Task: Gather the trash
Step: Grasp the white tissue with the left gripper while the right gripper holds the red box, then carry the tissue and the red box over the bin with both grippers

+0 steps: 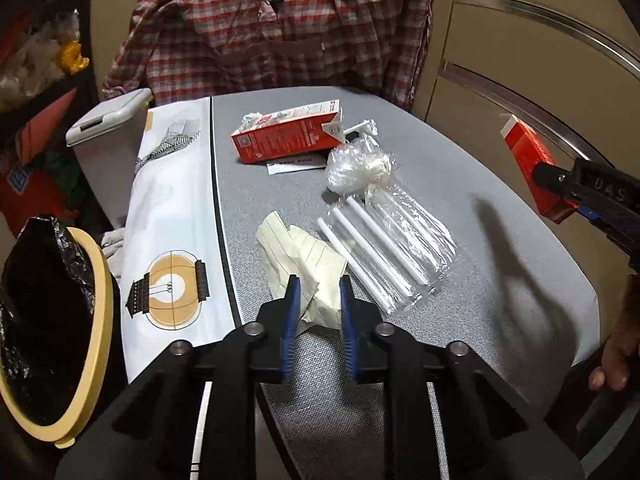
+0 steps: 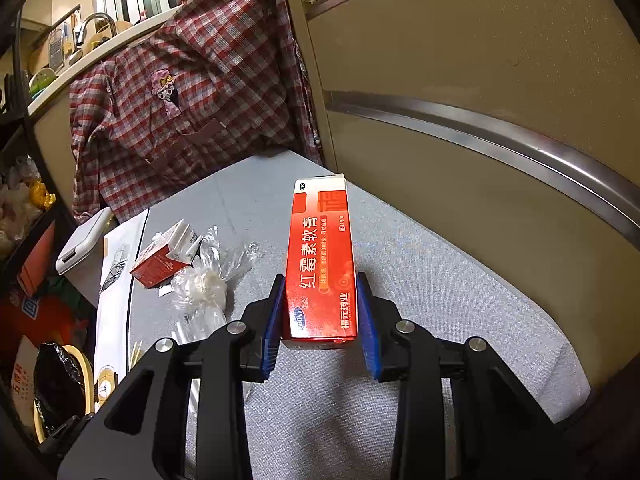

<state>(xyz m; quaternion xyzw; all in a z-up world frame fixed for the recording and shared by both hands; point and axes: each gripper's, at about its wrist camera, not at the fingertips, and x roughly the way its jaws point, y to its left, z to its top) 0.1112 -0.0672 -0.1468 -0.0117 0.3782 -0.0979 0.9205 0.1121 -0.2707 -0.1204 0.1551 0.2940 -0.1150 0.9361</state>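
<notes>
red box in right grip, paper wad under left

right gripper (image 2: 322, 312) clamped on a red box (image 2: 322, 264), held by its lower end, off the table (image 2: 460, 300). judged light, thin card, hollow; a hard squeeze would likely crush it. flat side faces give the pads a good purchase. box is long, red-orange, white top flap, printed in white characters.

left gripper (image 1: 319, 300) parted, jaws either side of a crumpled paper (image 1: 308, 256) lying on the table; whether the pads touch it, cannot tell. paper is cream, ruled, folded on itself. soft, near weightless; best pinched at the thick bunched middle.

other trash on the table: straws (image 1: 380, 256) in a clear wrapper, likely slippery; a plastic wad (image 1: 360, 168); a torn carton (image 1: 288, 132), lying on its side.

bin (image 1: 52, 320) with black liner sits left of the table, near the left gripper.
</notes>
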